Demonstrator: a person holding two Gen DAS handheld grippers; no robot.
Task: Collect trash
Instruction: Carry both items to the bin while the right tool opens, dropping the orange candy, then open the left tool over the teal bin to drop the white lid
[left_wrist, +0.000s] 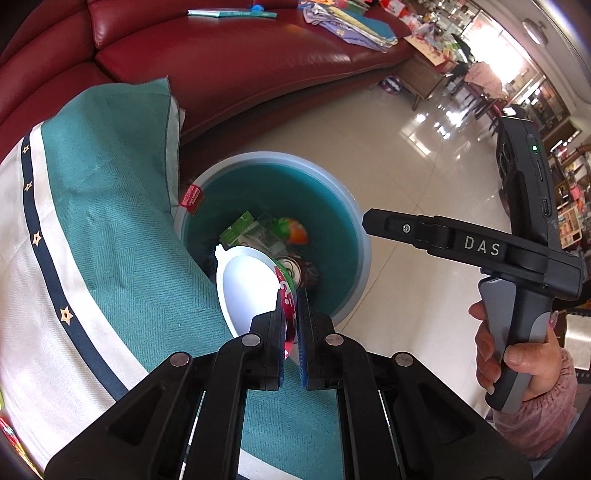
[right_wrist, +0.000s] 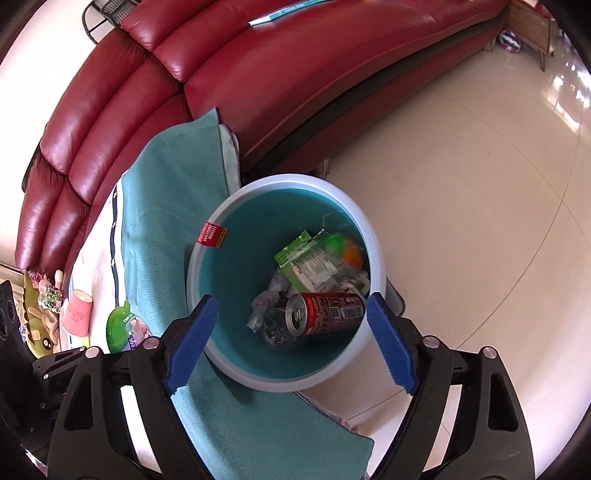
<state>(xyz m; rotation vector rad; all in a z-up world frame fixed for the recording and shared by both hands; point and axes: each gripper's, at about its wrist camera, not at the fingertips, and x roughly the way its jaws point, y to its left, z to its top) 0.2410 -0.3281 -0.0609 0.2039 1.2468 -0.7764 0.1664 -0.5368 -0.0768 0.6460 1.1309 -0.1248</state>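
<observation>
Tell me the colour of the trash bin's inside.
Teal inside the trash bin, clearest from the right wrist.

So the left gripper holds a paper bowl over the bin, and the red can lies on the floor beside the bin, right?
Not quite. The left gripper does hold the bowl over the bin, but the can lies inside the bin among the other trash, as the right wrist view shows.
</observation>
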